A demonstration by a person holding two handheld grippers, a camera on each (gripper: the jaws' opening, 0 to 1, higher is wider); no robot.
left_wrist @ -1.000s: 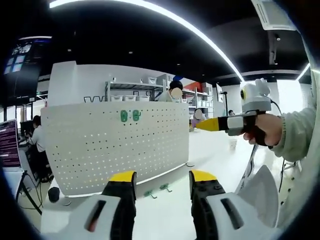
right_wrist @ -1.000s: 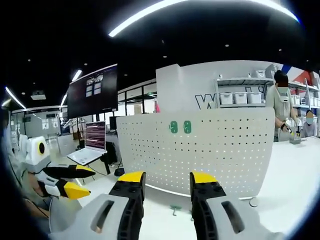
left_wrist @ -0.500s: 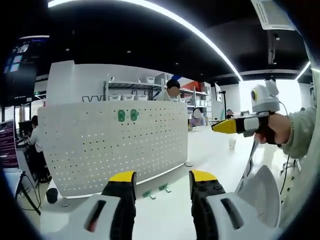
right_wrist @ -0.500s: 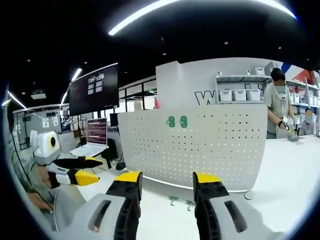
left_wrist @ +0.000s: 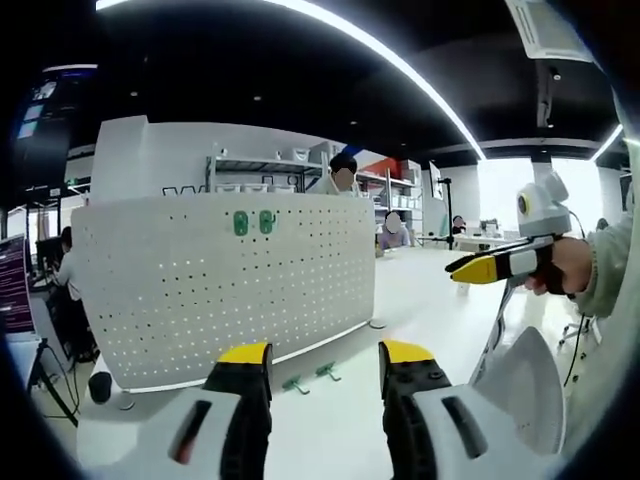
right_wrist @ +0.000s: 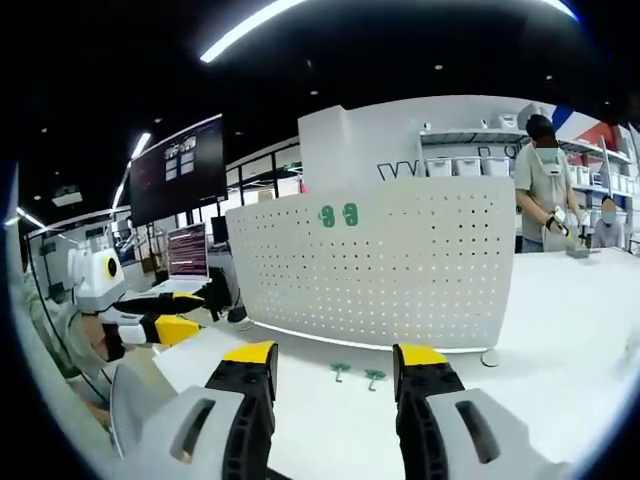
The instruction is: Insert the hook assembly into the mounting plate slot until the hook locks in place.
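A white pegboard mounting plate (left_wrist: 225, 285) (right_wrist: 385, 270) stands upright on the white table, with two green hooks (left_wrist: 252, 222) (right_wrist: 339, 214) fitted near its top edge. Two loose green hooks (left_wrist: 309, 376) (right_wrist: 356, 373) lie on the table in front of its base. My left gripper (left_wrist: 322, 352) is open and holds nothing, well short of the loose hooks. My right gripper (right_wrist: 334, 352) is open too and holds nothing, just short of the hooks. The right gripper (left_wrist: 490, 268) also comes in at the right of the left gripper view, and the left gripper (right_wrist: 165, 318) at the left of the right gripper view.
The white table (right_wrist: 560, 310) stretches away to the right of the plate. A person (right_wrist: 545, 180) stands behind the plate by shelves of bins. A laptop (right_wrist: 185, 262) and a large screen (right_wrist: 178, 172) are off to the left.
Both views have tipped down a little, so the plate and loose hooks sit higher and closer. The right gripper has sunk and drifted right in the left gripper view.
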